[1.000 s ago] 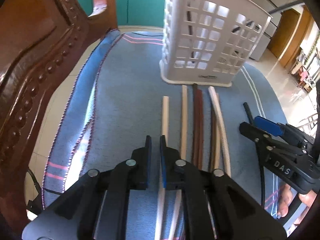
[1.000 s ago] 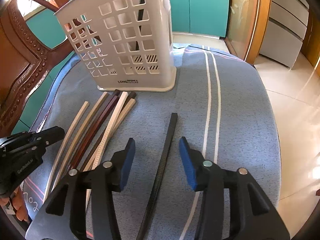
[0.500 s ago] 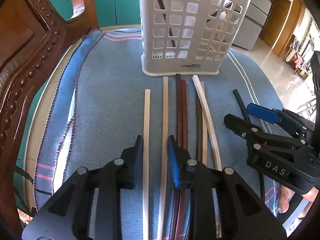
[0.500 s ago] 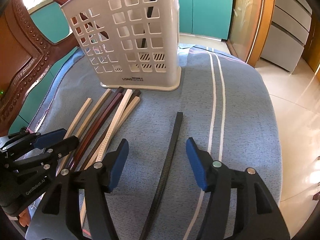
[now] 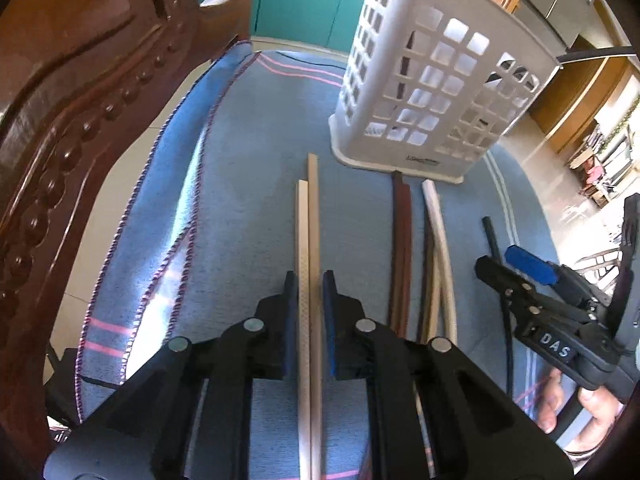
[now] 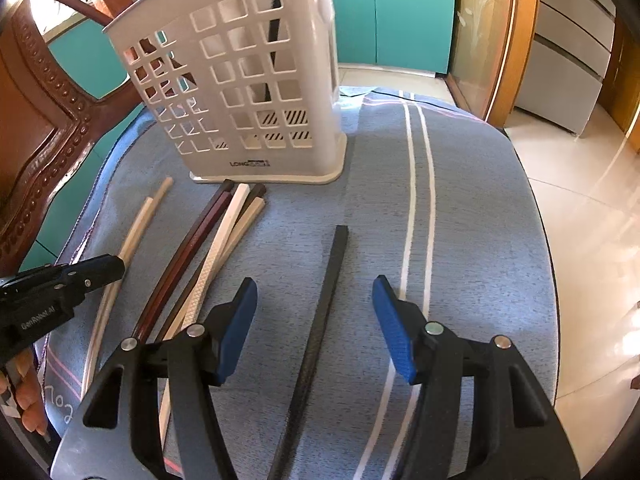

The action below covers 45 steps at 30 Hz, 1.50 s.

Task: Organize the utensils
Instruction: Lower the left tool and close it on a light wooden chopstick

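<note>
Carved wooden chair back point(image 5: 60, 128), teal cabinet doors point(image 6: 400, 12), tiled floor point(image 6: 580, 220)

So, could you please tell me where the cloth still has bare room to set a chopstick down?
Bare cloth lies right of the black chopstick, around the white stripes, and left of the two pale chopsticks towards the cloth's edge. The strip in front of the white basket is crowded with brown and cream chopsticks.
</note>
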### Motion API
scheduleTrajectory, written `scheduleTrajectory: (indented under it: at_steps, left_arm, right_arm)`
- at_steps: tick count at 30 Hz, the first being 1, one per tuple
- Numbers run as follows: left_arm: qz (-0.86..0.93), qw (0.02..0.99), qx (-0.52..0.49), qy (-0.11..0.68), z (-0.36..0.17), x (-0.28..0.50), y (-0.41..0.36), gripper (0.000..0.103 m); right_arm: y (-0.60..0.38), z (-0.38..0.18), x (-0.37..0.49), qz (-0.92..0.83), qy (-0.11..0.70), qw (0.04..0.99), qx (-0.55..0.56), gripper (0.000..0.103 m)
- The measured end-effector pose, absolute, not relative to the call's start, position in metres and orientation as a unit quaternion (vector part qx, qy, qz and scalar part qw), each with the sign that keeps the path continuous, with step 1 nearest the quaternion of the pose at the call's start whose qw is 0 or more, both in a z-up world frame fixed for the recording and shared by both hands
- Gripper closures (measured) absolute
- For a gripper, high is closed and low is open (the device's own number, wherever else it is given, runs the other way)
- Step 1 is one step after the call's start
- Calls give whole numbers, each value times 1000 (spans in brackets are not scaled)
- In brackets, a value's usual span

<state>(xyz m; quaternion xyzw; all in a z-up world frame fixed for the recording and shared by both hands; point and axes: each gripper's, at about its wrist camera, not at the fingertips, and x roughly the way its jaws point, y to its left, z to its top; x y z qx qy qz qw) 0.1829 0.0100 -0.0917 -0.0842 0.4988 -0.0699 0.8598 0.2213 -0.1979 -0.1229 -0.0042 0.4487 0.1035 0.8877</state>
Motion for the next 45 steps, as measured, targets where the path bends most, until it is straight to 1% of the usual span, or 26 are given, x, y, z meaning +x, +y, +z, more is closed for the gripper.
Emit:
scheduleTrajectory:
  at_steps: [4,11,13,19,22,26,32,35,38,45]
  left_arm:
    - [-75,861,-78,497,-90,184,4,88]
    - [-45,871,-16,489,-97,187,-19,86]
    - [-48,872,-20,487,-96,185,-22,90]
    - [-81,874,-64,475,-86,178,-18,90]
    - [-98,872,-90,472,-79,176,-14,90]
    - [-89,874,-91,469,-77,172,-7,84]
    - [-63,868,-79,486,-84,178,-2,84]
    - [-66,863,-74,496,-90,182,-6,79]
    - [-67,864,-65,495,-92,183,-6,77]
    - [-71,867,-65,488,-91,186,-10,77]
  right_arm:
    - [-201,-122,221,103,449,887,-5,44]
    - [-207,-120,221,103,452,886,0,44]
    - [-208,-120,220,102,452,886,-2,44]
    - [-207,-121,220,98,450,887,-8,44]
    - [-203,-123,220,98,449,888,-12,40]
    - [-198,-124,219,96,448,889,-17,39]
    - [-197,-124,220,96,448,889,-18,39]
    - [-198,-123,220,97,448,888,-16,39]
    - [-200,-123,220,98,449,888,-13,39]
    - [-205,-121,220,99,451,887,-8,39]
